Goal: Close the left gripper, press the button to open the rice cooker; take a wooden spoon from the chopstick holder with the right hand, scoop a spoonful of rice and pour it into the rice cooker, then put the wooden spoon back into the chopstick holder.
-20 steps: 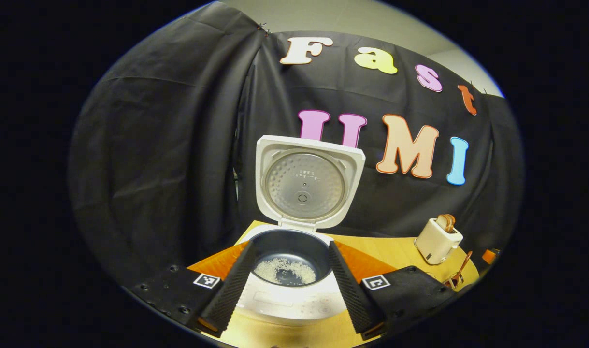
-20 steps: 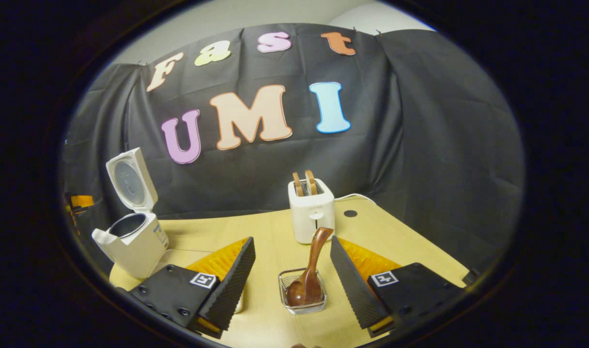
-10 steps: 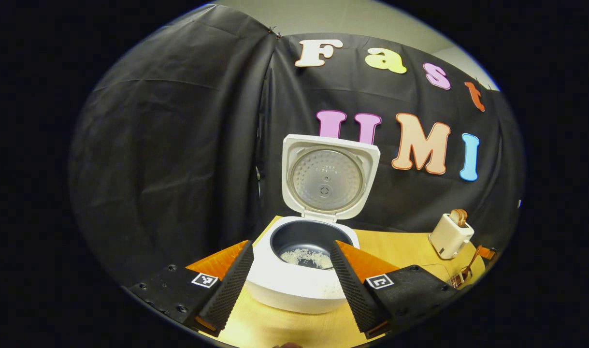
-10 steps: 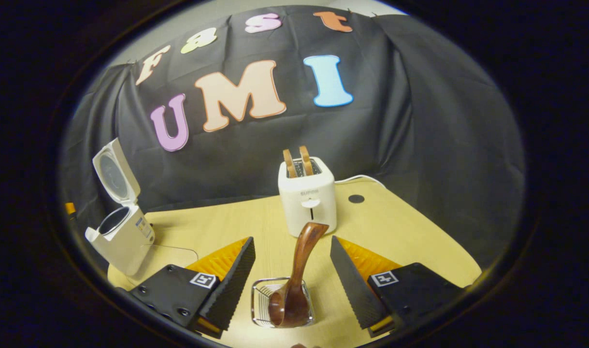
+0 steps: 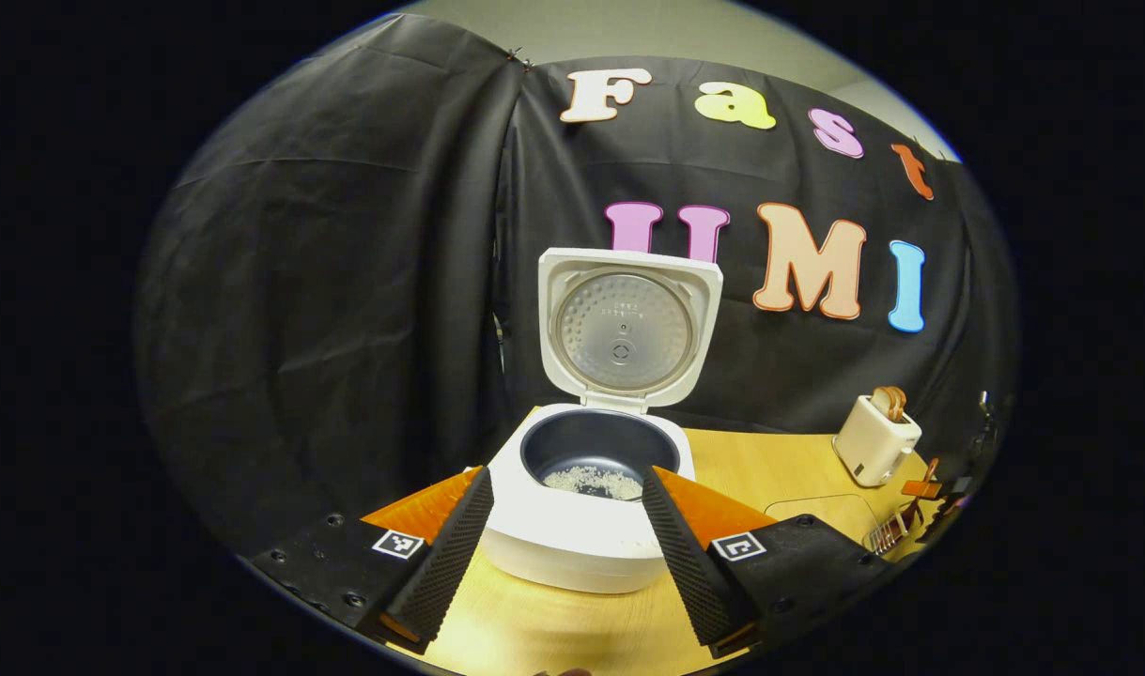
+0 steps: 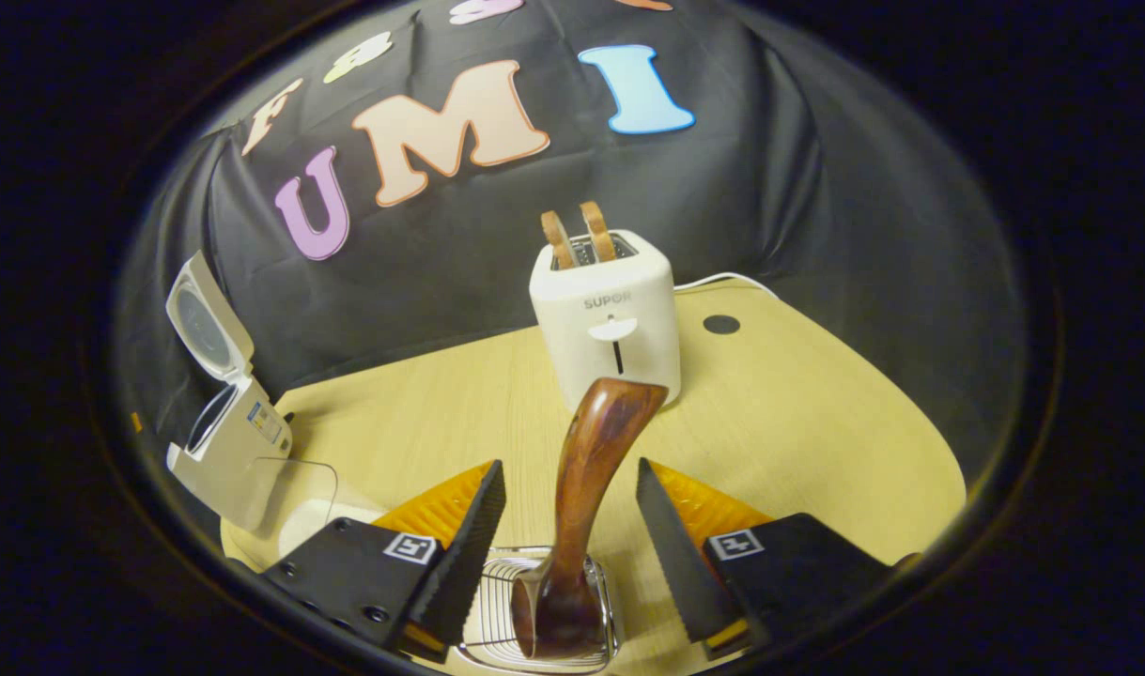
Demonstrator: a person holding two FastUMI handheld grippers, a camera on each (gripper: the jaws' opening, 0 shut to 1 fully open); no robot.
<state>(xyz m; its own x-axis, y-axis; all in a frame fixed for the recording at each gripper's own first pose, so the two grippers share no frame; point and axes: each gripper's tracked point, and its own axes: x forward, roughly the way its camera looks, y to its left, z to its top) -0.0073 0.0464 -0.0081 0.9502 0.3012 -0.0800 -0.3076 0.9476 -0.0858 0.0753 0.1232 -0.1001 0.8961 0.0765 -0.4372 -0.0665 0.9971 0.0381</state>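
**Spoon between open fingers**

The right gripper stands apart around the glossy, curved wooden spoon, upright in the wire holder before the toaster. Best to clamp mid-handle, squarely. The left gripper is also apart, facing the open cooker, rice inside.

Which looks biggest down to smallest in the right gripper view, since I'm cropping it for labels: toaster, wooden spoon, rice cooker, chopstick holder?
As they look in the right gripper view:
1. Toaster
2. Wooden spoon, inflated by nearness
3. Rice cooker, far off, lid up; close to the spoon, so unsure
4. Chopstick holder, partly hidden by the tongs
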